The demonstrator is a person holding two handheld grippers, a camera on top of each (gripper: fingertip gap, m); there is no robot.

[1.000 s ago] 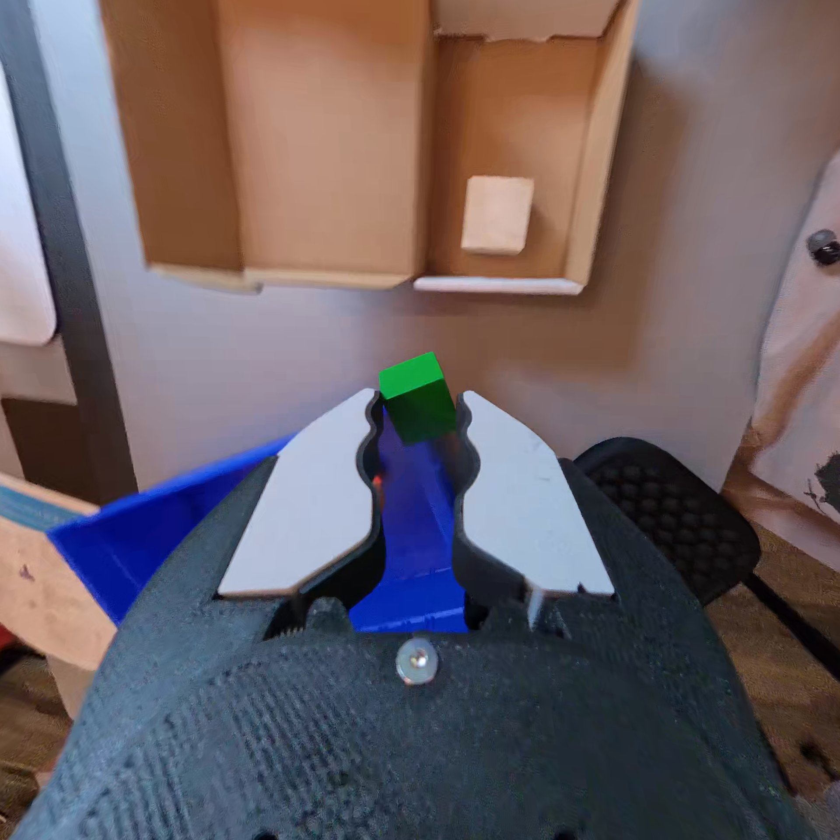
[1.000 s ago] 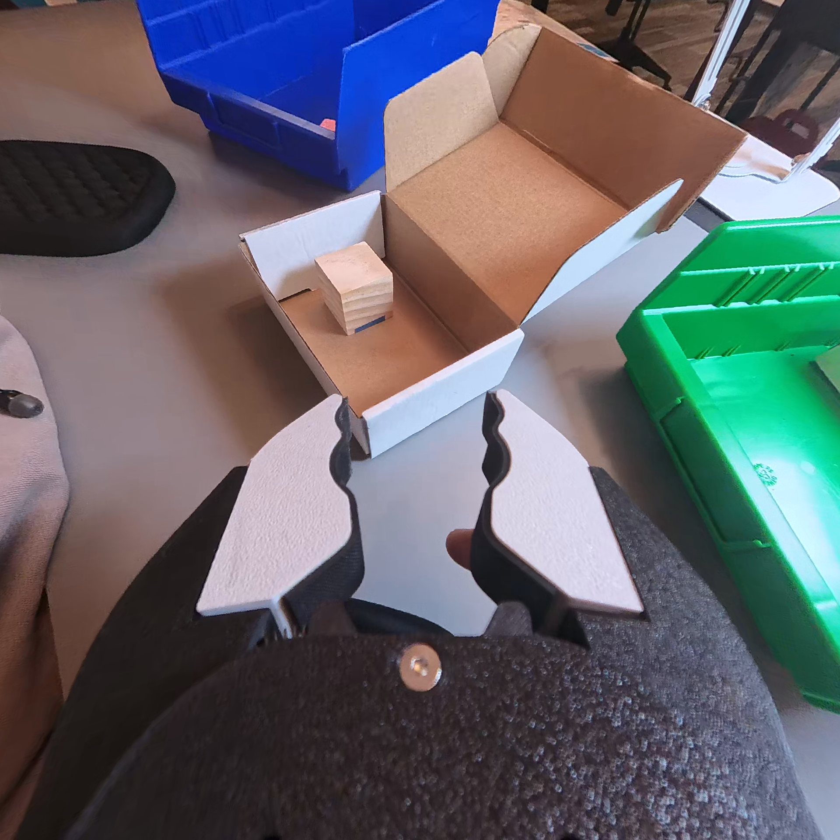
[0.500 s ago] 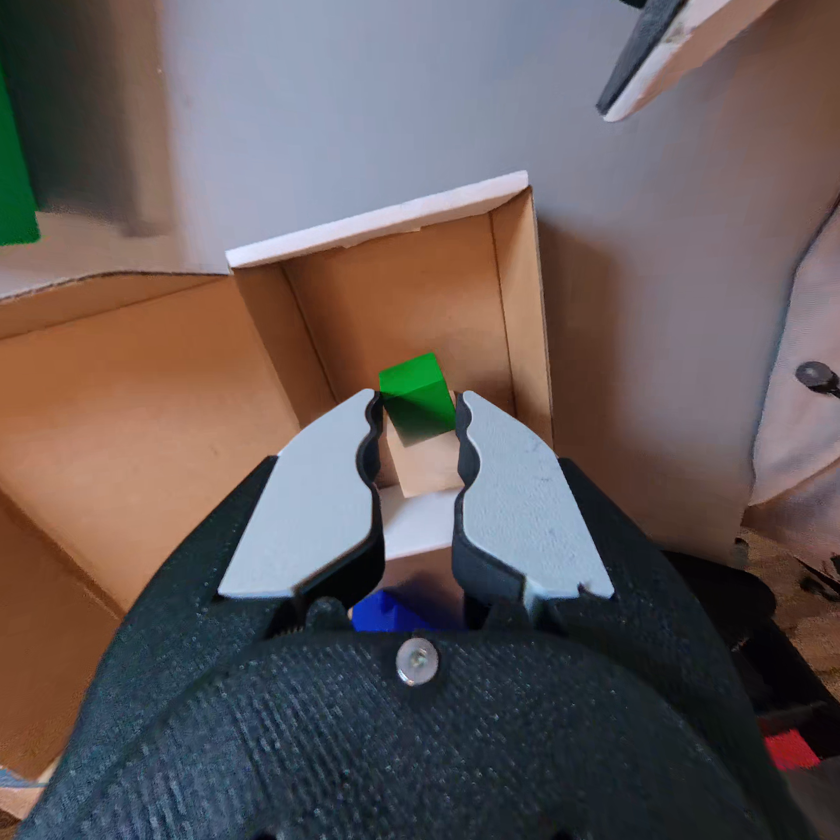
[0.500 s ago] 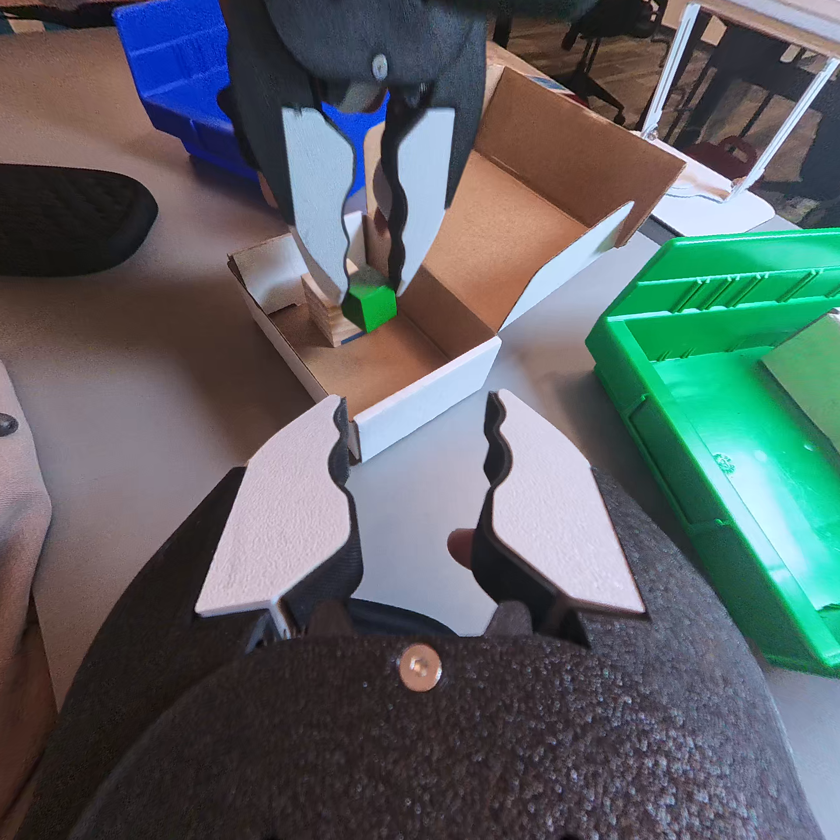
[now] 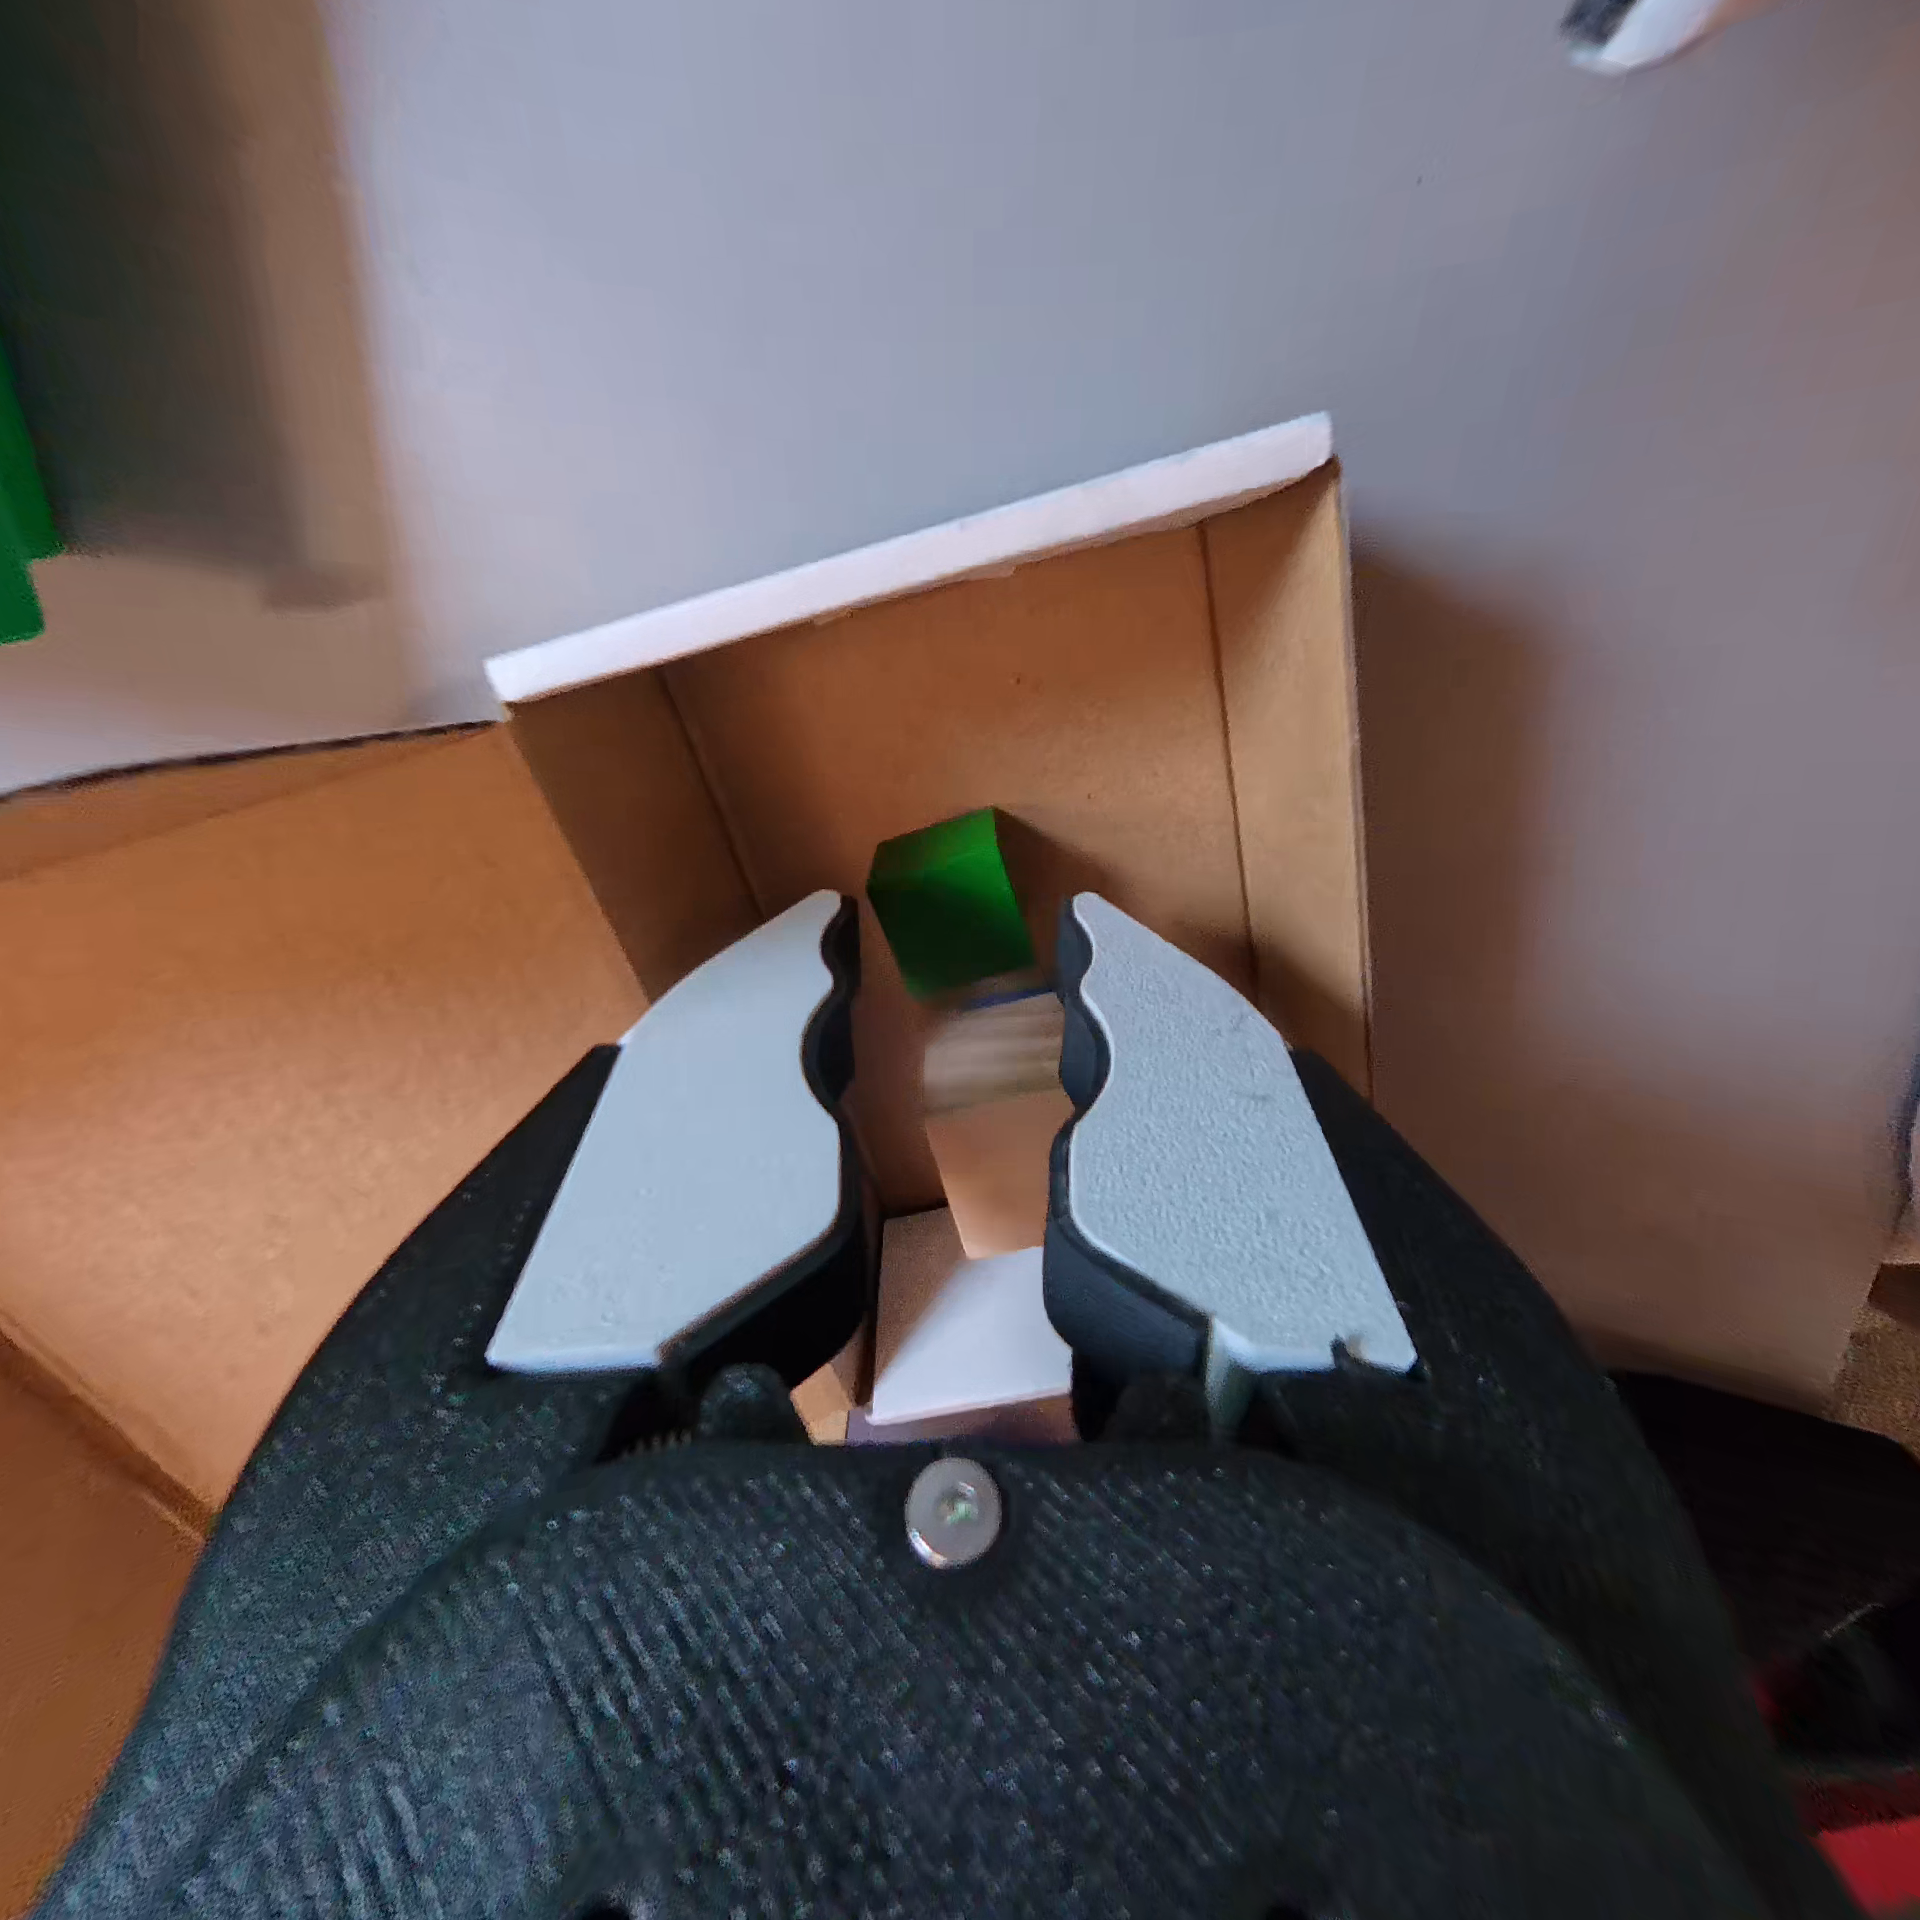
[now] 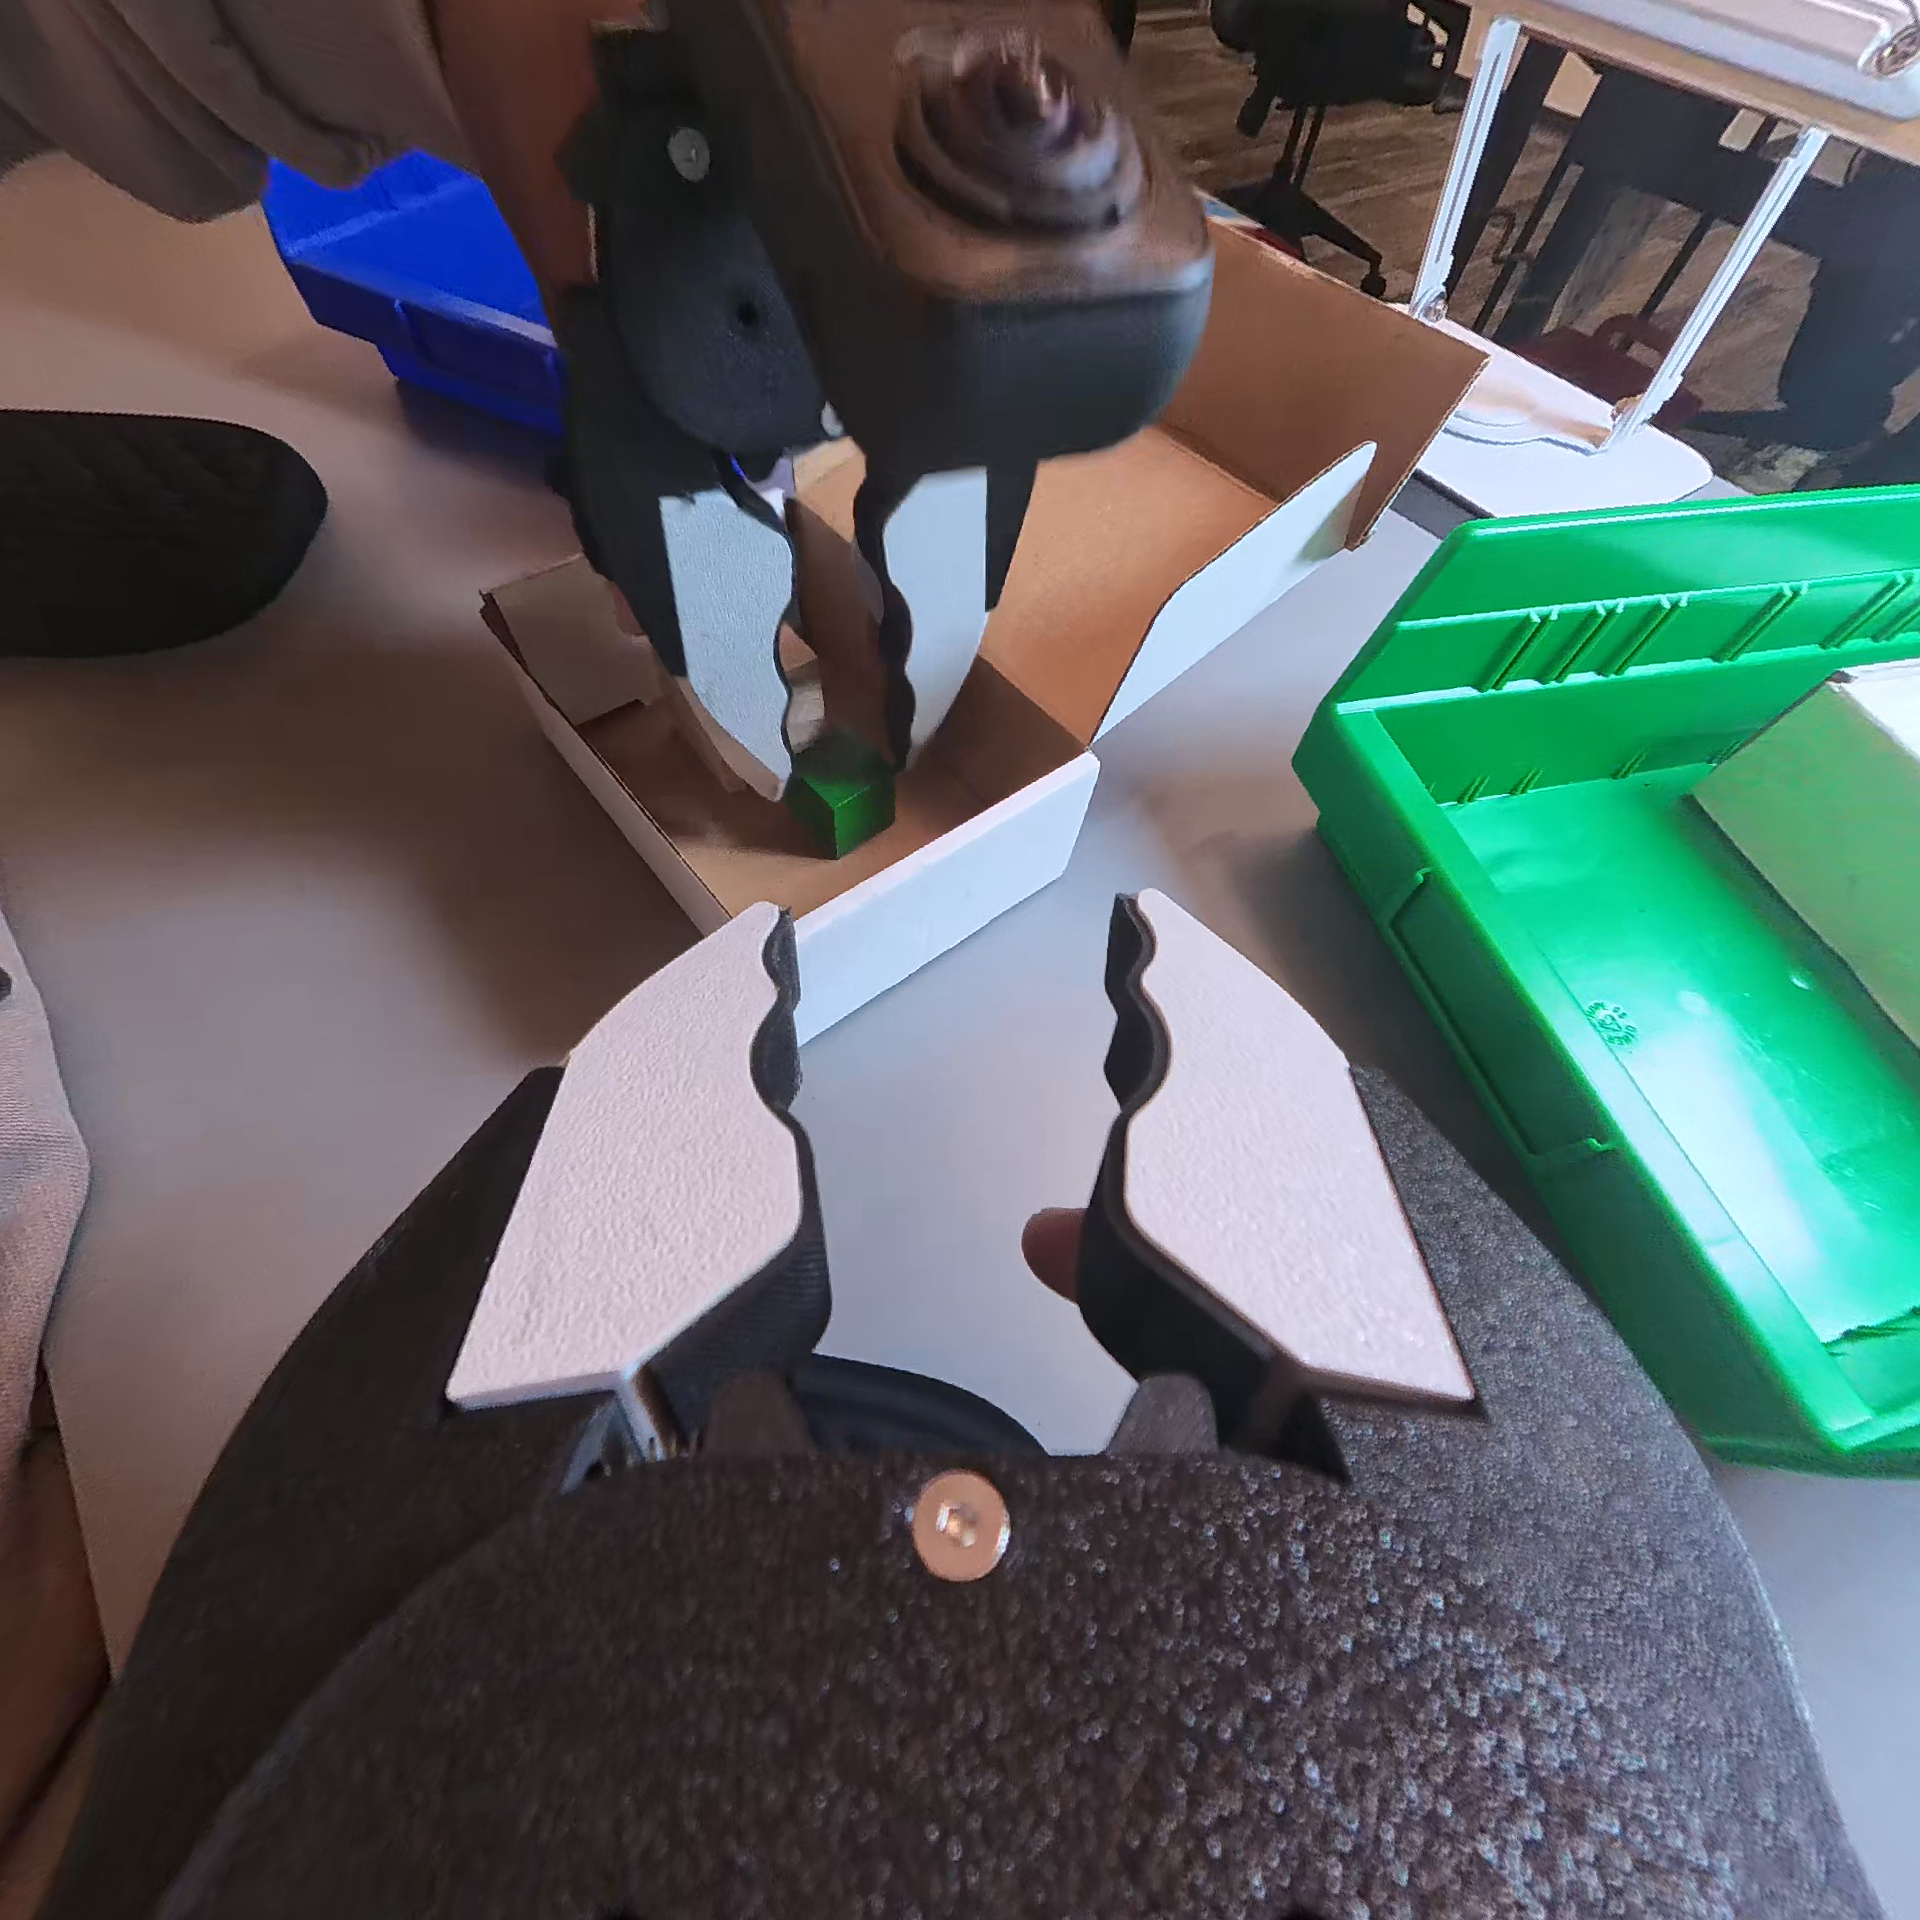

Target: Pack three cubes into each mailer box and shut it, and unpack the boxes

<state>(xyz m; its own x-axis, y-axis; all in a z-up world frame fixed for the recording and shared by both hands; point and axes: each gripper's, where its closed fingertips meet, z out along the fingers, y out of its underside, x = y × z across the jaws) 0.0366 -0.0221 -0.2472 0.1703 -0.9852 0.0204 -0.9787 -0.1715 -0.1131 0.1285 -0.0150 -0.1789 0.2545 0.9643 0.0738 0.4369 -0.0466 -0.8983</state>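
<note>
Since the earlier frame, left claw [image 6: 842,758] has dropped into the mailer box [image 6: 935,904], jaws parting; the green cube [image 6: 840,808] now sits on the box floor, seemingly released, beside a blurred wooden cube [image 5: 997,1060]. Right claw [image 6: 951,971] hovers wide open, empty, above the grey worktop [image 6: 312,935]. Judged step: packing, second cube placed. Next: withdraw, fetch a third. Corrugated cardboard, white outside; glossy green bin [image 6: 1662,1091] adjacent, blue bin [image 6: 416,281] beyond.
</note>
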